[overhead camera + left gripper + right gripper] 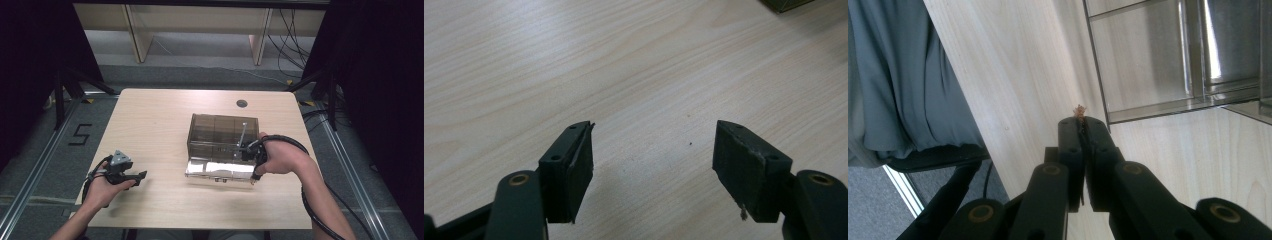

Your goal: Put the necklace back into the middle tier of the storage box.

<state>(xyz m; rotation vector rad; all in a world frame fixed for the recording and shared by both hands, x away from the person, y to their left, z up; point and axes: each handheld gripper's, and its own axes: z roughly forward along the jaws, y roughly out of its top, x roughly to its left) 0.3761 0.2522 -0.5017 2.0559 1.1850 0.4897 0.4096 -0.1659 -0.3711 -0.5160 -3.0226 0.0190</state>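
A person sits at a pale wooden worktop (150, 125) with a gripper in each hand.

The left gripper (142, 176) lies low at the near left of the worktop, well apart from the box. Its jaws are wide open, and in the left gripper view (653, 152) there is bare wood between them.

A dark see-through box (222, 131) stands near the middle of the worktop, a bit to the right. Thin walls split it into parts. A shiny silver tray (217, 170) lies flat at its near side, touching it. A thin metal rod (242, 134) leans up over the right part of the box.

The right gripper (248, 149) is at the near right corner of the box, just by the foot of the rod. Its jaws are shut tight together. In the right gripper view (1083, 122) a tiny brown bit (1079, 110) sticks out at the tips, maybe a scrap of fluff; it is too small to tell. The clear box wall (1168, 60) is just beside the tips, and it is hard to say if they touch it.
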